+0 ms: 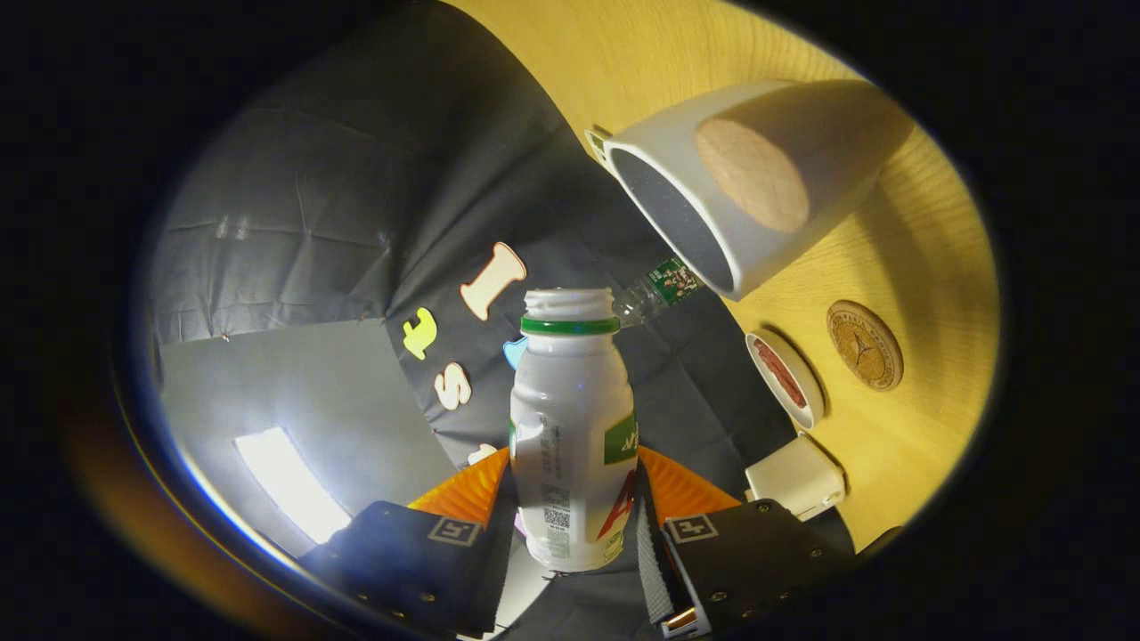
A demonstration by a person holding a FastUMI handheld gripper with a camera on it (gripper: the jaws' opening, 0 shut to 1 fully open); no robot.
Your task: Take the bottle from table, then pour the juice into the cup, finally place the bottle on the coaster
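Claw (pixel 574 525): closed on open bottle (pixel 573 427), tipped.
Cup (pixel 748 178): beyond bottle mouth, mid-tabletop (pixel 926 294).
Risk: mouth short of rim, juice spills.

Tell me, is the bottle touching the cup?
Apart. The gripper view shows black cloth between the bottle mouth and the cup; the hand-held gripper is shut on the bottle.

Jaws of gripper (pixel 574 525) closed on bottle (pixel 573 427), no gap left between them. Cup (pixel 757 178) close beyond bottle mouth, blocking straight path ahead. Coaster (pixel 864 344) on bare surface (pixel 935 267), free room around it. Small round dish (pixel 785 376) just beside coaster. White box (pixel 795 476) near jaws, narrowing passage on that side.
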